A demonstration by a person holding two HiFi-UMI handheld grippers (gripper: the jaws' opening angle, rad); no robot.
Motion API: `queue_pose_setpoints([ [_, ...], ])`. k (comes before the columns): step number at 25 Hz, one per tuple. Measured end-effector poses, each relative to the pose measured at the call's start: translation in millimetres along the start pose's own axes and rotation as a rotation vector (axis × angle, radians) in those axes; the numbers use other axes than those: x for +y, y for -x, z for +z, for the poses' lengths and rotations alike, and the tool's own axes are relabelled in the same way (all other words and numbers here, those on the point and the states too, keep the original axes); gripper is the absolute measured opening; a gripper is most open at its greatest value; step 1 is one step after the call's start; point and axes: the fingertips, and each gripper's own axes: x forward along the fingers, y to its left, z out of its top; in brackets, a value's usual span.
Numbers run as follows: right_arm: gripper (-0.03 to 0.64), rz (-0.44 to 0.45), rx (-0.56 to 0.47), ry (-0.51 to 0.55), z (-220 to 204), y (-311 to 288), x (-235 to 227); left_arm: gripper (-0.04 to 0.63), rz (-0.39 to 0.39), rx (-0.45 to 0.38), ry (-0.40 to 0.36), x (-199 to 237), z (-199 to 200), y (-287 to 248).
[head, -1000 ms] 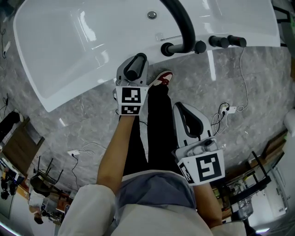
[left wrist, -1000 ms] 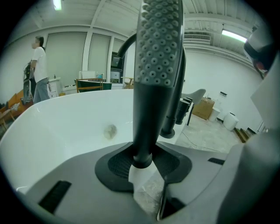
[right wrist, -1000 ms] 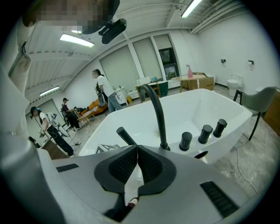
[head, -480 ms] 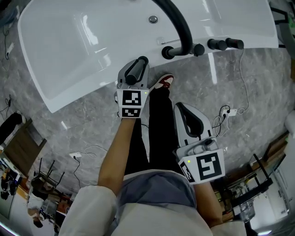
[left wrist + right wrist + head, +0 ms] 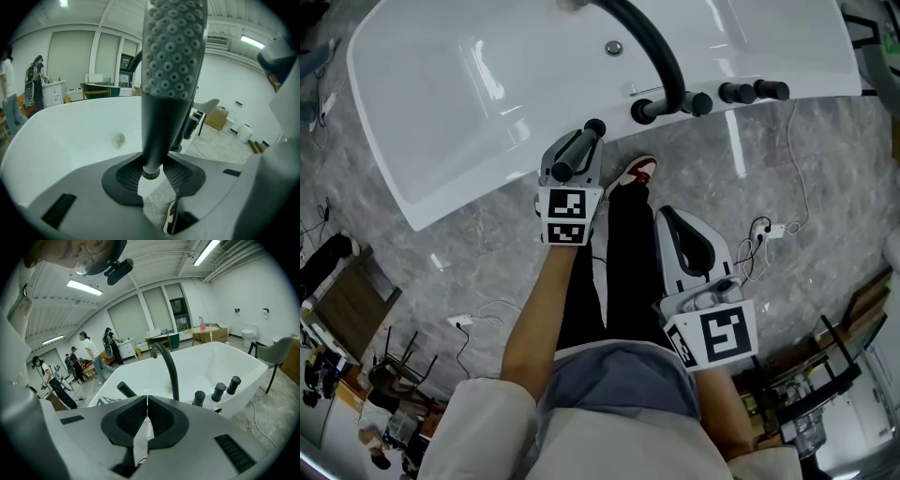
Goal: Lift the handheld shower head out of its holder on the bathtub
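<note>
Since the earlier frame, my left tool [image 5: 581, 142] has risen with the handheld shower head [image 5: 173, 56]. Nearest me: right tool [image 5: 684, 239], jaws together, empty. Beyond: left tool clamped on the shower head's handle, at the bathtub's [image 5: 441, 141] near edge; black knobs [image 5: 755, 91] farther right.

In the head view the bathtub [image 5: 441, 103] fills the upper frame. On its rim at upper centre stands the spout [image 5: 664, 58], with knobs [image 5: 741, 92] in a row to its right. Just below the rim, at centre, the handheld shower head [image 5: 586, 136] sits between the left gripper's [image 5: 575, 159] jaws. A shoe [image 5: 636, 171] lies just right of it, and the right gripper [image 5: 675, 225] is lower right, well apart from the tub.
</note>
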Motion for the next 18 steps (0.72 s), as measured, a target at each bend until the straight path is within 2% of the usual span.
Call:
queue_pose_setpoints([
  [18,0.020,-0.041,-0.063,-0.005,28,19,1,0.138,-0.023,-0.010,0.017,-3,23,33],
])
